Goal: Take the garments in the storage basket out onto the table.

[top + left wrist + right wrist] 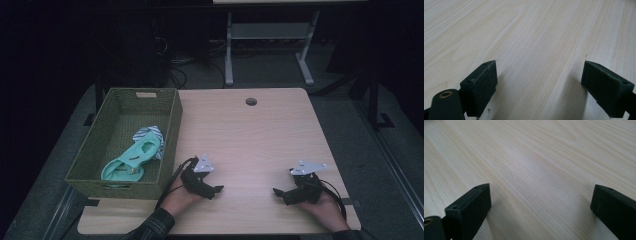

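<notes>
Both claws gape — mint garment crumpled in basket.

We note the basket near wall hides the lower edge of the mint-green garment, which overlies part of the striped cloth behind it. Both forearms run off the bottom edge of the high view. The right gripper has its right jaw cut by the frame edge in its own view. Dark surroundings beyond the table stay unreadable.
</notes>
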Demonstrator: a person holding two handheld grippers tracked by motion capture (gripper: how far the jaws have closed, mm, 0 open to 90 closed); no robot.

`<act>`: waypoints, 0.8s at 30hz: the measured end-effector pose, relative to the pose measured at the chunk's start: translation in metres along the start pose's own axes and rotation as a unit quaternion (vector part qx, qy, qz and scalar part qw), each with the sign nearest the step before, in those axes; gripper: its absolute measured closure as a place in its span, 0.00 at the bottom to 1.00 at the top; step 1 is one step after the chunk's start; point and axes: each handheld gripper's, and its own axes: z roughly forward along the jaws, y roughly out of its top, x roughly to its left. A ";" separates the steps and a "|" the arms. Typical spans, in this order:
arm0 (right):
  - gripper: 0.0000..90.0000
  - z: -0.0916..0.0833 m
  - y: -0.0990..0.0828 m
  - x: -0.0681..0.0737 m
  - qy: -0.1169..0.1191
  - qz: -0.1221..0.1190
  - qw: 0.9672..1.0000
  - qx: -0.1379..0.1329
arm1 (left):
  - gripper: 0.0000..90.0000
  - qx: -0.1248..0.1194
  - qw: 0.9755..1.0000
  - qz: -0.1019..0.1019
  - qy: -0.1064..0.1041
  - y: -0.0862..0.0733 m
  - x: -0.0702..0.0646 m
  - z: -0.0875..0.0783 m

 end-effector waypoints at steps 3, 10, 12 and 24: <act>0.03 0.000 0.000 0.000 0.000 0.000 1.000 0.000 | 0.14 0.010 1.000 -0.003 0.002 0.003 -0.001 0.000; 0.03 0.000 0.000 0.000 0.000 0.000 1.000 0.000 | 0.14 0.029 1.000 -0.001 0.004 0.006 0.000 -0.001; 0.03 0.000 0.000 0.000 0.000 0.000 1.000 0.000 | 0.15 0.028 1.000 -0.008 0.006 0.006 0.000 -0.001; 0.03 0.000 0.000 0.000 0.000 0.000 1.000 0.000 | 0.15 0.043 0.999 -0.016 0.000 0.010 0.003 -0.002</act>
